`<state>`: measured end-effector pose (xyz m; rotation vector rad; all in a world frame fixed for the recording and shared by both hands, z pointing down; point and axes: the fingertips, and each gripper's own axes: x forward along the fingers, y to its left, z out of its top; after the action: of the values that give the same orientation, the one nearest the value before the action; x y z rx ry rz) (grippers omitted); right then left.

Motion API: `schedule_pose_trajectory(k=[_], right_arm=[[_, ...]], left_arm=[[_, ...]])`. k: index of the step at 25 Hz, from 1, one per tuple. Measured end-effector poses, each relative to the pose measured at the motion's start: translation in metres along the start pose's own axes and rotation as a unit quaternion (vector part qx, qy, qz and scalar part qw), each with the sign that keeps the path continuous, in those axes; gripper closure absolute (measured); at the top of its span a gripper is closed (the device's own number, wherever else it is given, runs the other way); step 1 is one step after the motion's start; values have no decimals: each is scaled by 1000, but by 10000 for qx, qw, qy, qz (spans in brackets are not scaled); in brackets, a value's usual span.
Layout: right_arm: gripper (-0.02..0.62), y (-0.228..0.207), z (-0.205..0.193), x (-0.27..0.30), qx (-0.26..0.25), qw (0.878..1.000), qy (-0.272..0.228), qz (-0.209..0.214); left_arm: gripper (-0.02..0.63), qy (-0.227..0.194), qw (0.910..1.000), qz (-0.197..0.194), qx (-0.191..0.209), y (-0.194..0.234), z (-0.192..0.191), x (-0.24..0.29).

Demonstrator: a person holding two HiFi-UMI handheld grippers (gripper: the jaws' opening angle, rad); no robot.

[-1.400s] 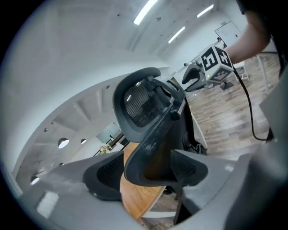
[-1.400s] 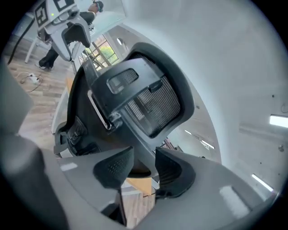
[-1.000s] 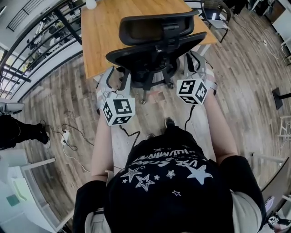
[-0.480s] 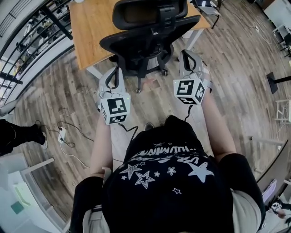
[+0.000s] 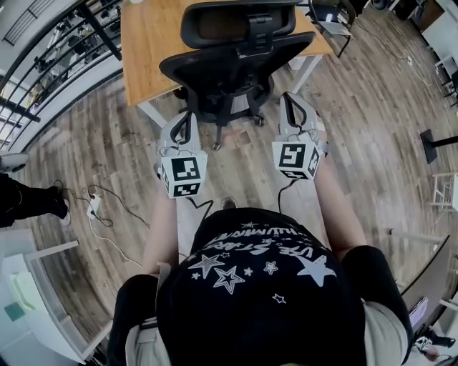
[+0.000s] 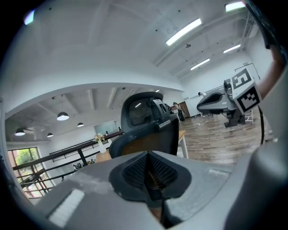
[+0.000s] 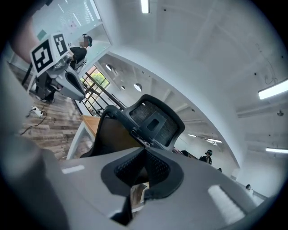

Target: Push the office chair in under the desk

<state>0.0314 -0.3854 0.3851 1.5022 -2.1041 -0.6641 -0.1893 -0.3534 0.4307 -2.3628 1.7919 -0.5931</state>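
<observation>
The black mesh office chair (image 5: 236, 57) stands with its seat partly under the wooden desk (image 5: 154, 36), backrest toward me. My left gripper (image 5: 184, 118) hangs shut and empty, a short way back from the chair's left side. My right gripper (image 5: 290, 100) is also shut and empty, just behind the chair's right side. Neither touches the chair. In the left gripper view the pads meet at the left gripper (image 6: 148, 168), with the chair (image 6: 148, 126) ahead and the right gripper (image 6: 220, 101) alongside. The right gripper (image 7: 144, 164) faces the chair (image 7: 144, 123) from below.
Cables and a power strip (image 5: 93, 211) lie on the wood floor at the left. A black railing (image 5: 43, 78) runs behind the desk. Another chair (image 5: 333, 14) stands at the back right, a black stand base (image 5: 436, 146) at the right. People (image 7: 208, 156) stand far off.
Both grippers have drawn back from the chair's sides toward me. The left jaws have gone from spread to shut. The chair sits farther under the desk.
</observation>
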Motion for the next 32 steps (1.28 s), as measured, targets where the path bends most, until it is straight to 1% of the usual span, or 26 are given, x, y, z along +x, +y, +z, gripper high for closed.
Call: schedule_pose_trajectory(k=[4,6,8,10,11,14,18,22,26,32], right_arm=[[594,-2,-13,-22,222,9996,88,181],[594,-2,-20,-33,259,9992,135,283],[594,-3,-26,-44,260,9990,153,337],[594,-5,-31,-56,276,9988,175,373],[594,-6,-34,-61,291,9987,191,383],[594,-10,-40,-75,335,9985,214,369],[594,-12,-43,-96,304,9986,210,386],[594,-10,-47,-117,271,9985,222,428],[594,-13,-49,-137,311,9985,205,402],[594,-17,-50,-166,328,9987,177,347]], left_arm=[[604,4,10000,-25,-73,-22,6,-10],[604,14,10000,-31,-57,-34,8,-14],[604,59,9999,-54,-124,-48,7,-19],[604,65,9999,-87,-67,-60,12,-28],[604,71,9999,-90,-40,-65,13,-33],[604,152,9998,-35,-155,-76,6,-45],[604,142,9999,17,-44,-85,13,-65],[604,198,9998,36,-80,-99,10,-84],[604,186,9998,28,-51,-112,14,-102],[604,143,9998,88,-129,-126,18,-130]])
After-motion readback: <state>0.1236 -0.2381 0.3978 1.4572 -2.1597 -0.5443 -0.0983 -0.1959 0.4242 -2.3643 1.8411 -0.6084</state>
